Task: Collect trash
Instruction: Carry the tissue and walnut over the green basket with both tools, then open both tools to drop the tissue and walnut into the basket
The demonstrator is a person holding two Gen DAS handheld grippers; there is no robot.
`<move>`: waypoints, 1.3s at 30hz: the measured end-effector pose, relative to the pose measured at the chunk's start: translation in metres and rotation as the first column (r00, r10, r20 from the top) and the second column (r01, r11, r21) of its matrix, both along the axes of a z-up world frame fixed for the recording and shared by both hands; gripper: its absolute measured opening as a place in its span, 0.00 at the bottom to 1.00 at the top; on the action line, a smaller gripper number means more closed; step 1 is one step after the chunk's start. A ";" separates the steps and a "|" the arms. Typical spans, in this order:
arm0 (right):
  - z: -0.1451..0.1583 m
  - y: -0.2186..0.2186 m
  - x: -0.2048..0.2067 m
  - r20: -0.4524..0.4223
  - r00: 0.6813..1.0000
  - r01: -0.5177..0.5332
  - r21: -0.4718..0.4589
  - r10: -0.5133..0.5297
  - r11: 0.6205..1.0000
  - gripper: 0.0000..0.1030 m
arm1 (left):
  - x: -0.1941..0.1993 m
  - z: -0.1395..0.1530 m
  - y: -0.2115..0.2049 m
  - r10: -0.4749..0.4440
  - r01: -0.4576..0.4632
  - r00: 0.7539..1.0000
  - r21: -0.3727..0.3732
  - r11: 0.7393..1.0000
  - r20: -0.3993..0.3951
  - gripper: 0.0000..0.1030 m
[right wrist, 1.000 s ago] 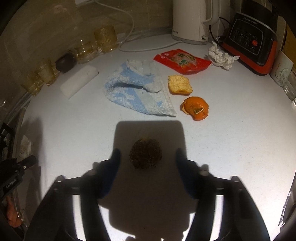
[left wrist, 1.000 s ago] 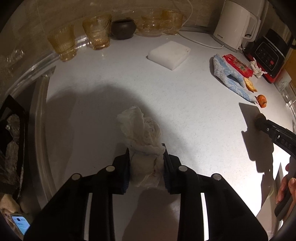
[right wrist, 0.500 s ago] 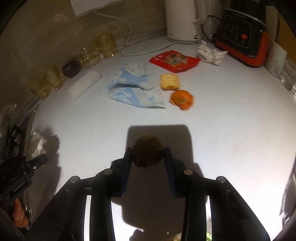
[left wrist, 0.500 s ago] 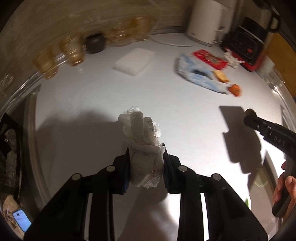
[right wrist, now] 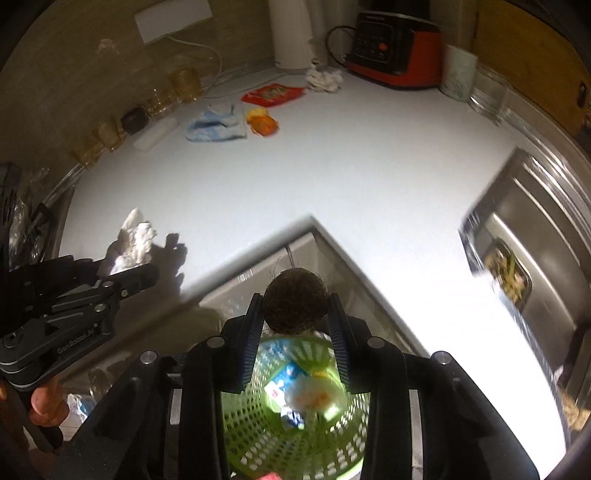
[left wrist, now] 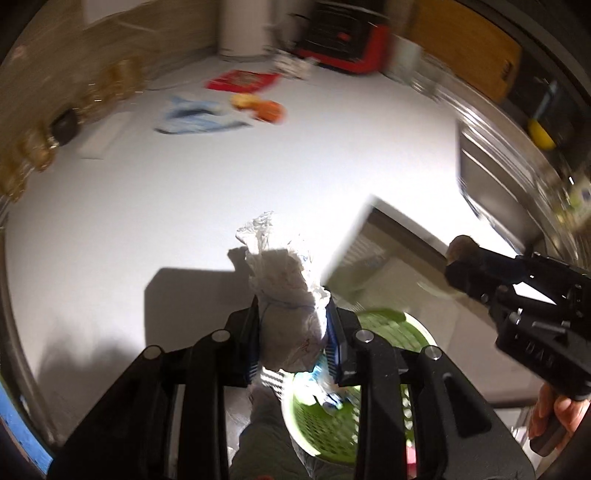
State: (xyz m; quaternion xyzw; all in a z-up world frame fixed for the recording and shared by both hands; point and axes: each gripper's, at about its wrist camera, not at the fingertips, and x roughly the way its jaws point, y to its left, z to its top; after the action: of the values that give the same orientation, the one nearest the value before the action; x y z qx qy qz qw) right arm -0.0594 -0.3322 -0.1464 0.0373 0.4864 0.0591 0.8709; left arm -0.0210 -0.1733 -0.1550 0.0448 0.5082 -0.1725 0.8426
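My left gripper (left wrist: 293, 338) is shut on a crumpled white paper towel (left wrist: 284, 280), held over the counter's front edge above a green mesh bin (left wrist: 373, 369). My right gripper (right wrist: 295, 325) is shut on a brown fuzzy ball (right wrist: 295, 299), held right above the same bin (right wrist: 295, 413), which holds wrappers. The towel also shows in the right wrist view (right wrist: 133, 243), and the right gripper with its ball in the left wrist view (left wrist: 461, 251). On the white counter (right wrist: 332, 166) lie a red wrapper (right wrist: 271, 94), an orange peel (right wrist: 264, 123), a bread piece (right wrist: 255, 112) and a white tissue (right wrist: 325, 79).
A blue cloth (right wrist: 216, 127), a white sponge (right wrist: 153, 134), amber glasses (right wrist: 184, 83) and a dark bowl (right wrist: 135, 120) line the back left. A white kettle (right wrist: 291, 33) and a red-black appliance (right wrist: 395, 51) stand at the back. A steel sink (right wrist: 535, 258) is at the right.
Both grippers have pulled back from the counter to over the green bin, carrying the towel and the ball. The counter items now look farther away.
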 end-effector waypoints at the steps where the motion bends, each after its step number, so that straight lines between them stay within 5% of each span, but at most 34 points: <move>1: -0.004 -0.006 -0.011 -0.009 1.000 0.007 0.006 -0.007 1.000 0.35 | -0.007 -0.004 -0.009 -0.015 0.015 1.000 0.004 1.000 -0.010 0.27; 11: -0.027 -0.046 -0.077 -0.058 0.998 0.034 0.058 -0.030 0.998 0.35 | -0.064 -0.055 -0.070 -0.119 0.125 0.978 0.024 0.992 -0.170 0.28; 16: -0.031 -0.050 -0.089 -0.065 0.998 0.021 0.064 -0.017 0.998 0.35 | -0.078 -0.072 -0.082 -0.133 0.144 0.965 0.033 0.989 -0.228 0.39; 19: -0.033 -0.052 -0.093 -0.070 0.998 0.011 0.064 -0.007 0.998 0.35 | -0.083 -0.074 -0.085 -0.121 0.135 0.965 0.048 0.990 -0.232 0.54; 24: -0.036 -0.053 -0.095 -0.075 0.997 0.001 0.067 0.005 0.998 0.35 | -0.084 -0.072 -0.081 -0.104 0.118 0.967 0.044 0.992 -0.231 0.62; 39: -0.038 -0.034 -0.088 -0.082 0.995 -0.047 0.068 0.053 0.997 0.35 | -0.074 -0.057 -0.055 -0.056 0.070 0.982 0.071 0.995 -0.181 0.71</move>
State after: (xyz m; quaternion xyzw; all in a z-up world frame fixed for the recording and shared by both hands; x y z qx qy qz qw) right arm -0.1478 -0.3660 -0.1849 0.0564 0.5212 0.0955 0.8462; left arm -0.0950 -0.2286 -0.2119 0.0778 0.5862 -0.1827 0.7855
